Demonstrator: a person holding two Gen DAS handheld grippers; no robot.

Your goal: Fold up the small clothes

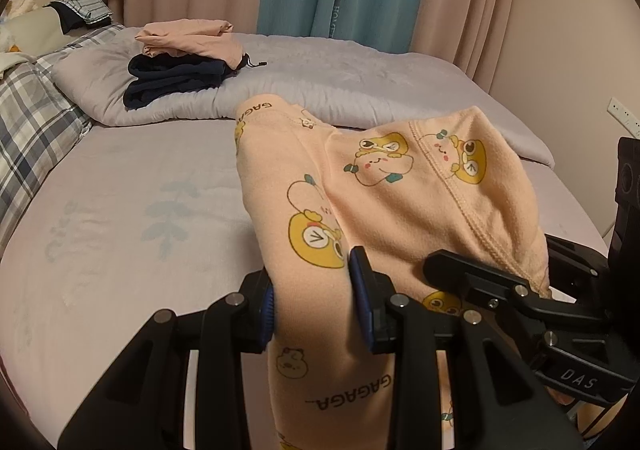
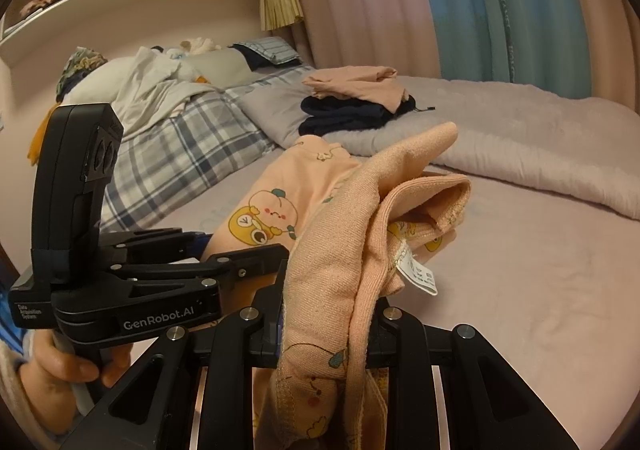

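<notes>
**Holding peach pajamas above the bed**

Gripping a fold of the peach cartoon-print pajamas [image 1: 384, 201], the left gripper [image 1: 316, 314] points forward, level, over the lilac bed [image 1: 120, 209]. Just to its right, the right gripper [image 2: 328, 326] clamps a bunched edge of that garment, its white tag [image 2: 418, 274] dangling. Folded clothes [image 1: 180, 61] sit stacked on the quilt behind.

"GAGAGA" on the peach garment [image 1: 320, 398]; "GenRobot.AI" on left claw [image 2: 256, 246]; "DAS" on right claw [image 1: 488, 274]
</notes>
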